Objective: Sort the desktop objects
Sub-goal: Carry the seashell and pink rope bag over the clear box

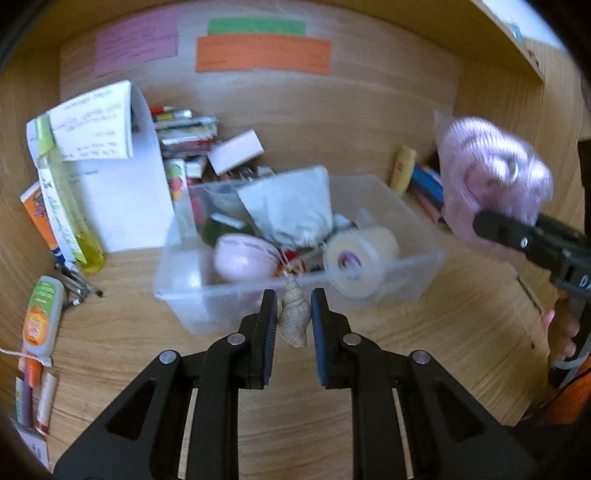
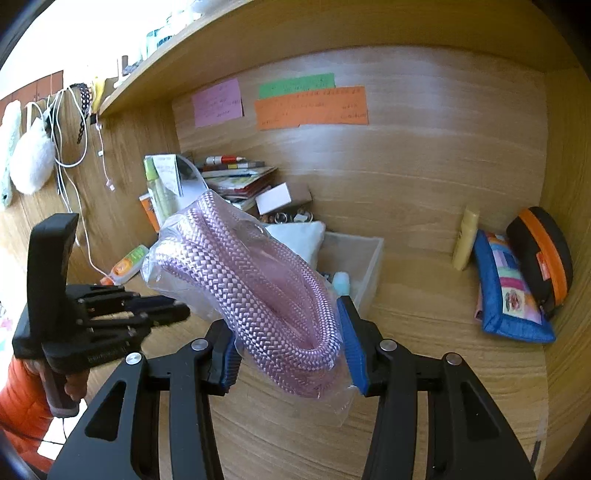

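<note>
We stand mid-sort, both hands loaded. Our left gripper [image 1: 293,319] has its jaws clamped on a small spiral shell [image 1: 294,317], hanging just in front of the near wall of the clear plastic bin [image 1: 417,236], above the wooden table [image 1: 424,350]. Our right gripper [image 2: 286,354] has its jaws pressed on a bagged coil of pink rope [image 2: 258,284], lifted to the right of the bin and above its rim.

We judge this to be the carrying step: each thing is picked and up in the air, neither yet put down. The next move calls for choosing where shell and rope belong, then carrying them there without knocking the two tools together, since the left tool shows close beside the rope in the right wrist view.

The bin is already crowded: a roll of tape [image 1: 360,260], a pale pink oval case [image 1: 245,256] and a grey pouch [image 1: 291,205] fill much of it, so little room is left inside. Left of the bin stand papers [image 1: 122,192], a yellow bottle [image 1: 74,221] and a stack of books [image 1: 186,134], with pens [image 1: 75,282] near the table's left side. Right of the bin lie a blue patchwork pouch [image 2: 511,291] and a black case with an orange stripe [image 2: 541,254] against the side wall. The widest bare table lies in front of the bin and to its right; a shelf [image 2: 295,33] closes off the space overhead.
</note>
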